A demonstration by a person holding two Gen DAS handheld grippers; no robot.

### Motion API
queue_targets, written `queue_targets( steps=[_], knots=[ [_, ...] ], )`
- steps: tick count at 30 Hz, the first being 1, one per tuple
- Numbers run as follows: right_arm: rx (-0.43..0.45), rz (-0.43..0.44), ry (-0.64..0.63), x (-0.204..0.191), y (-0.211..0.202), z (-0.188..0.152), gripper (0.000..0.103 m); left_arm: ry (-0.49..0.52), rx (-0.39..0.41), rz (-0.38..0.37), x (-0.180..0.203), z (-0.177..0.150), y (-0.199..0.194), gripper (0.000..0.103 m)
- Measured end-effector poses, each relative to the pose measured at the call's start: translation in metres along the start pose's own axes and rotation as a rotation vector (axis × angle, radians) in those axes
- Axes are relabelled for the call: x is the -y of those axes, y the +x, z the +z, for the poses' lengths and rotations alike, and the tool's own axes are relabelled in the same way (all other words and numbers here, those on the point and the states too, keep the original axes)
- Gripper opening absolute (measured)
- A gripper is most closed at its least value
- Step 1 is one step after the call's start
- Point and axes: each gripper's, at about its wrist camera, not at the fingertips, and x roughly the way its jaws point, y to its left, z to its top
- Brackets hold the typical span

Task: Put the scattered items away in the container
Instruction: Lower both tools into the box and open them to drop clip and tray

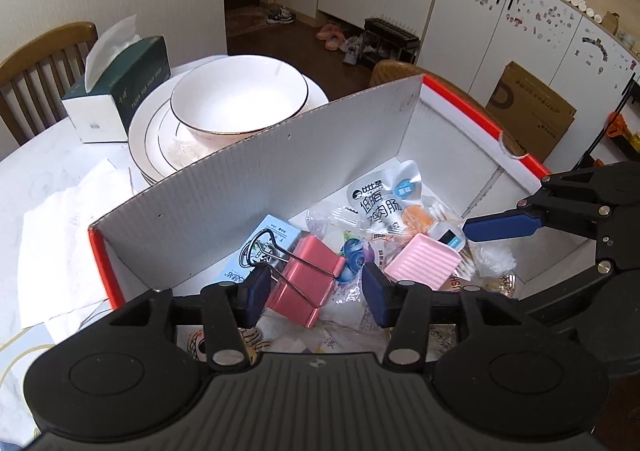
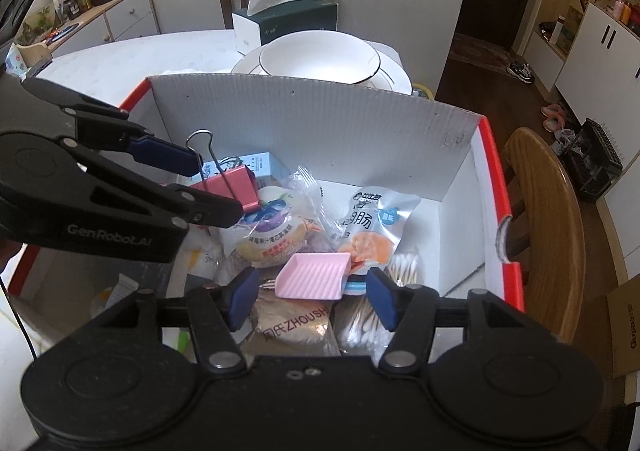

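The container is a white corrugated box (image 1: 280, 171) (image 2: 320, 123) with red edges, filled with several snack packs, a sausage pouch (image 1: 376, 203) (image 2: 368, 227) and cotton swabs (image 2: 404, 267). My left gripper (image 1: 316, 287) (image 2: 214, 189) is inside it. A pink binder clip (image 1: 304, 279) (image 2: 232, 187) lies between its fingers, close to the left pad and with a gap to the right one. My right gripper (image 2: 310, 297) hangs over a pink ridged tray (image 2: 312, 277) (image 1: 424, 263), open, with a gap on both sides. One of its blue fingers (image 1: 500, 227) shows in the left wrist view.
Behind the box stands a white bowl (image 1: 240, 99) (image 2: 320, 59) on stacked plates, with a green tissue box (image 1: 120, 87) (image 2: 288, 23) beside it. White paper (image 1: 60, 235) lies left of the box. Wooden chairs (image 2: 548, 219) (image 1: 36, 63) flank the table.
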Motion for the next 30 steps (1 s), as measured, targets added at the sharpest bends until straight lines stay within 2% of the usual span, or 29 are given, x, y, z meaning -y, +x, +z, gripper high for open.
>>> queue_targets(
  steps=[11, 13, 21, 30],
  knots=[
    [0.070, 0.032, 0.031, 0.003, -0.033, -0.003, 0.064, -0.020, 0.060, -0.020, 0.007, -0.012, -0.033, 0.049],
    [0.089, 0.035, 0.034, 0.003, -0.042, -0.004, 0.068, -0.017, 0.080, -0.023, 0.010, -0.014, -0.042, 0.049],
    [0.147, 0.052, 0.034, -0.004, -0.066, -0.010, 0.072, -0.030, 0.157, 0.012, 0.018, -0.028, -0.077, 0.049],
    [0.213, 0.069, 0.020, -0.015, -0.087, -0.021, 0.082, -0.038, 0.181, 0.040, 0.028, -0.050, -0.102, 0.053]
  ],
)
